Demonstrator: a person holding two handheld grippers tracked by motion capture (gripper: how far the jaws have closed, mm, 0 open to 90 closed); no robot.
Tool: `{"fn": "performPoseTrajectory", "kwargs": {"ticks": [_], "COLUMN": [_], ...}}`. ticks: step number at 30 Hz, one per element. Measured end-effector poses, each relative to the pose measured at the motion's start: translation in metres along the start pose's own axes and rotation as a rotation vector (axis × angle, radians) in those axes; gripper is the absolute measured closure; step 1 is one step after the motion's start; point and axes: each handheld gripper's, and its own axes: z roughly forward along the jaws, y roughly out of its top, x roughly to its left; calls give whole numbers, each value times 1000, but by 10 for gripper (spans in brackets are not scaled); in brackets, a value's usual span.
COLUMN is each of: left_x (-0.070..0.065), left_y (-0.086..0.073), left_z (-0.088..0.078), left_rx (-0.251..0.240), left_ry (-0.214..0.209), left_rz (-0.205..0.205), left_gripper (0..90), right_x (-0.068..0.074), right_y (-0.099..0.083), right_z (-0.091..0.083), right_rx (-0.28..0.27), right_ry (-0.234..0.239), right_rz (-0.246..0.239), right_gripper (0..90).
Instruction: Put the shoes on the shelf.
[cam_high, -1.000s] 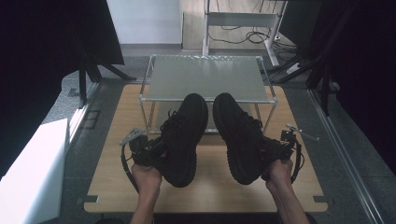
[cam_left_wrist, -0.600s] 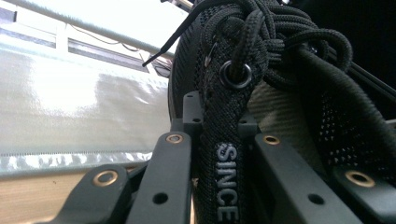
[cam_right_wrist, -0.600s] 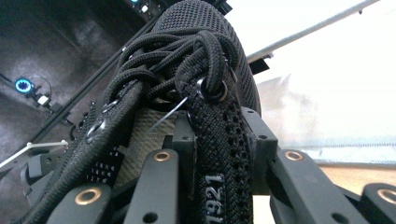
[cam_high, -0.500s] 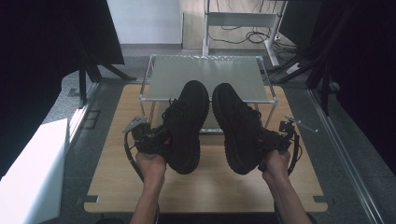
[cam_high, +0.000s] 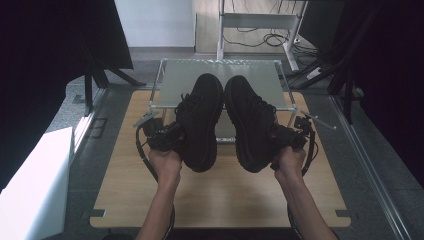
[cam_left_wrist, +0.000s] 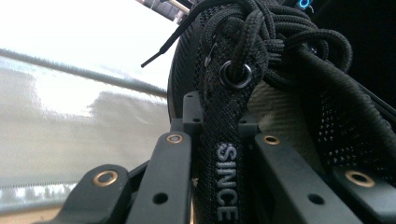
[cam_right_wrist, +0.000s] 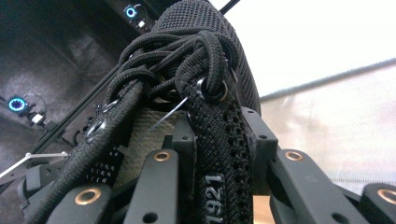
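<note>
Two black lace-up shoes are held side by side above the wooden table (cam_high: 220, 200), soles toward the camera. The left shoe (cam_high: 200, 117) hangs from my left gripper (cam_high: 172, 139), which is shut on the shoe's collar. In the left gripper view the jaws (cam_left_wrist: 222, 140) pinch the collar strip marked "SINCE" on the left shoe (cam_left_wrist: 261, 42). The right shoe (cam_high: 250, 122) is held the same way by my right gripper (cam_high: 278, 139). In the right gripper view the jaws (cam_right_wrist: 215, 140) clamp the strip marked "1921" on the right shoe (cam_right_wrist: 205, 28). Both toes reach over the rack's shelf (cam_high: 175, 82).
A low metal-framed rack with a frosted shelf stands at the table's far edge. A white box (cam_high: 30, 180) sits on the floor at the left. Dark stands (cam_high: 100, 75) and floor cables (cam_high: 260, 37) lie behind and beside the table.
Both hands have lifted the shoes and carried them away from the person, toward the rack. The toes now overlap the shelf more. Both grips are unchanged.
</note>
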Motion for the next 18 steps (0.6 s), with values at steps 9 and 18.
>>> {"fn": "performPoseTrajectory", "kwargs": {"ticks": [9, 18], "left_x": [-3, -3], "left_y": [20, 38], "left_z": [19, 36], "left_rx": [3, 3], "left_ry": [32, 61], "left_rz": [0, -13], "left_gripper": [812, 812], "right_x": [1, -2], "right_y": [18, 32], "right_z": [17, 33], "right_rx": [-14, -30], "right_ry": [-23, -59], "right_rz": [26, 44], "right_gripper": [713, 711]}}
